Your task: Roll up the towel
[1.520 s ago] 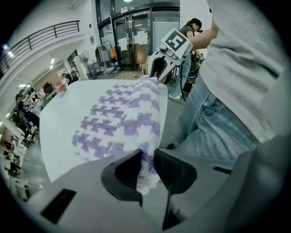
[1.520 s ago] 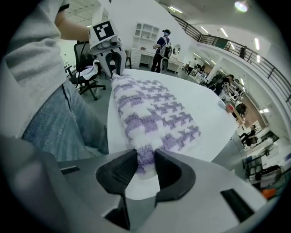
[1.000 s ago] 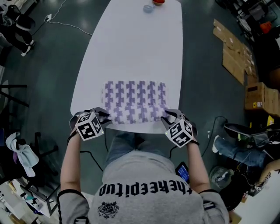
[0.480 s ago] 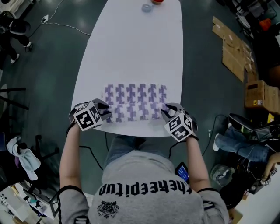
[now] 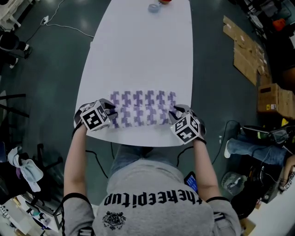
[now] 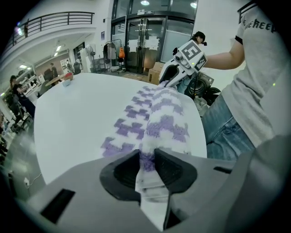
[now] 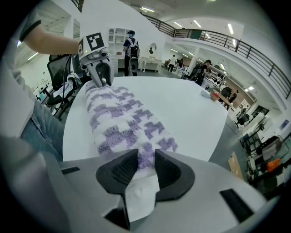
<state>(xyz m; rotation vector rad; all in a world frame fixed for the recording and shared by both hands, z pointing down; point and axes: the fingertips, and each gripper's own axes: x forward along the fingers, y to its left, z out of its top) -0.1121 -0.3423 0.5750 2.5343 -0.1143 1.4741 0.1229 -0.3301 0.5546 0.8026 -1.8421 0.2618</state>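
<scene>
The towel [image 5: 143, 108], white with a purple check-like pattern, lies across the near end of the long white worktop [image 5: 138, 50], just short of its near edge and in front of the person. Its near part is turned over on itself into a thick soft fold that runs from side to side, while the far part lies flat on the worktop beyond it. The left tool [image 6: 146, 167] is clamped on the left end of that fold: its two dark pads [image 6: 123, 172] press on the cloth from both sides, and a bunch of white fabric fills the throat behind them. The right tool [image 7: 144, 167] grips the right end in the same manner, closed on the purple-and-white pile with cloth bunched behind. Both tools point steeply down at the worktop, one at each end of the towel, and each shows in the other's view at the far end of the fold. In the head view the left marker cube [image 5: 95, 117] and the right marker cube [image 5: 185, 129] sit over the person's hands, just beside the towel's short edges. At the worktop's far end, well apart from the towel, stand a small blue round thing [image 5: 153, 8] and a red thing [image 5: 165, 1]. Flattened cardboard [image 5: 244, 50] lies on the dark floor [image 5: 55, 69] to the right
</scene>
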